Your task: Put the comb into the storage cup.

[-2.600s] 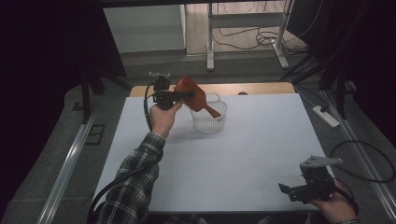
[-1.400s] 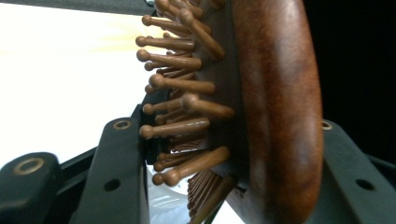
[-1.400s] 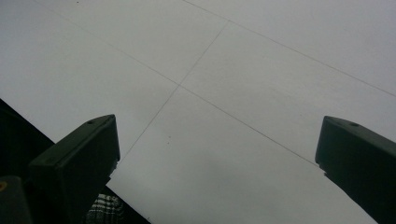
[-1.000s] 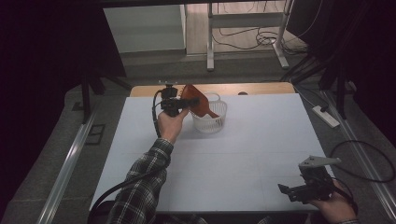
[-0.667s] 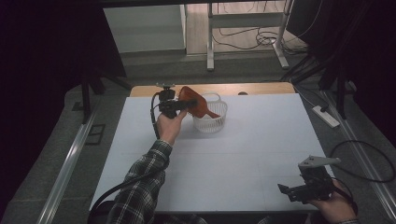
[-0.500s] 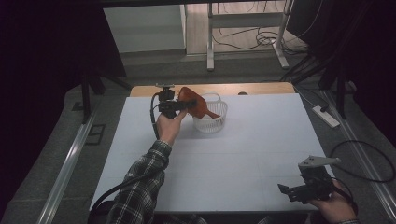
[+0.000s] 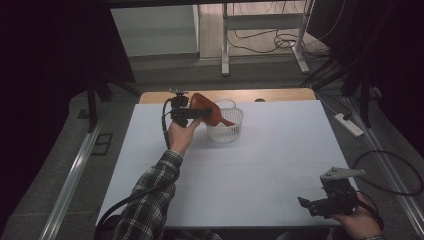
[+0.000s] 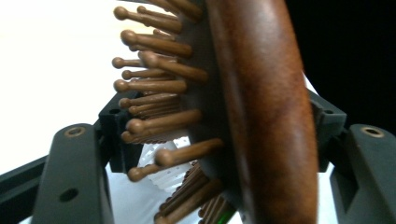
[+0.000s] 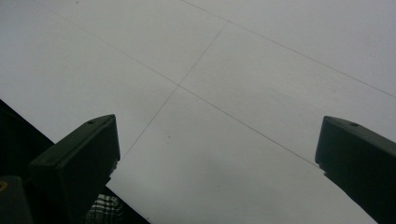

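Observation:
A brown wooden hairbrush (image 7: 202,106) is clamped by its head in my left gripper (image 7: 192,113) at the far side of the table. Its handle slants down into a small white slotted basket (image 7: 226,130). In the left gripper view the brush's back (image 8: 266,107) and its round-tipped wooden pins (image 8: 154,88) stand between my two black jaws, with a bit of the basket (image 8: 163,175) behind. My right gripper (image 7: 312,205) rests low at the table's near right corner, jaws wide apart over bare white tabletop (image 9: 224,93).
The white table top (image 7: 280,150) has a wooden strip (image 7: 270,95) along its far edge. A power strip (image 7: 349,125) and cables lie on the floor to the right. A metal rail (image 7: 75,175) runs along the left side.
My left gripper has carried the hairbrush slightly right and down, so its handle now dips into the basket. The right gripper has stayed where it was.

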The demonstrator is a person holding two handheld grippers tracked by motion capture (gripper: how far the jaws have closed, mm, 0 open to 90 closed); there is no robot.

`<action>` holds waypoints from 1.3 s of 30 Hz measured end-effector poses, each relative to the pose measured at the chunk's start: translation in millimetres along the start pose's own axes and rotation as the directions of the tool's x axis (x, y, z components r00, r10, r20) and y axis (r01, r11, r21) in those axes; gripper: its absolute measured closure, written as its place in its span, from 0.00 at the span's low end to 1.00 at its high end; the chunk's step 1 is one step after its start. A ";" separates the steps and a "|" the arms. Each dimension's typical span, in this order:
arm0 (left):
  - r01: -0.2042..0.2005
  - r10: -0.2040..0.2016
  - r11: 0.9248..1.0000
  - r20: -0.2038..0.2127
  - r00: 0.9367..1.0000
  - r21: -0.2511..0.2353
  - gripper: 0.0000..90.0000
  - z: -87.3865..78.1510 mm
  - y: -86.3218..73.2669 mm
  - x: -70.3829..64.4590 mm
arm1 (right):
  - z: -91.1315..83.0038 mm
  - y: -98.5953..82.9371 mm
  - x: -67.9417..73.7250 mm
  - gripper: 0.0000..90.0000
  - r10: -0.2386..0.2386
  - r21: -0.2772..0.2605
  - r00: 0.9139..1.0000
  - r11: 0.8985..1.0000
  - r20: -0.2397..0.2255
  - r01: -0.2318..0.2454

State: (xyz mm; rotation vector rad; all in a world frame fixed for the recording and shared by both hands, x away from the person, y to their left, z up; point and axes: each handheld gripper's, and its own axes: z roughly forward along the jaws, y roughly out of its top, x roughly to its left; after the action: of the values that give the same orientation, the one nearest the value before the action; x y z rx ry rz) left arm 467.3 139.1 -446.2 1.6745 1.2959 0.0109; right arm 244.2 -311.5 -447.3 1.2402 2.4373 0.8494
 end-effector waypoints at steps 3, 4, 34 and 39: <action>-0.007 0.007 1.000 -0.005 1.000 0.004 0.33 -0.6 0.1 -0.2 | 0.1 0.0 0.1 0.00 -0.001 0.000 1.000 1.000 0.000 0.001; -0.010 0.010 1.000 -0.006 1.000 0.006 0.33 -0.8 0.2 -0.3 | 0.2 0.0 0.1 0.00 -0.001 0.001 1.000 1.000 -0.001 0.001; -0.107 0.107 0.993 0.002 0.994 0.042 0.15 -13.6 1.4 3.3 | 0.9 0.2 0.8 0.00 -0.012 0.009 1.000 1.000 0.000 0.012; -0.141 0.142 0.988 -0.006 0.990 0.057 0.12 -16.4 1.7 1.2 | 0.7 0.2 1.1 0.00 -0.013 0.008 1.000 1.000 0.001 0.013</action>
State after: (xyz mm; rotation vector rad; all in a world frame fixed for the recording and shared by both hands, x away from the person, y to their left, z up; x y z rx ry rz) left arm 460.4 151.1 -437.2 1.8144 1.1925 0.0680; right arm 244.0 -310.3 -447.7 1.2267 2.4474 0.8353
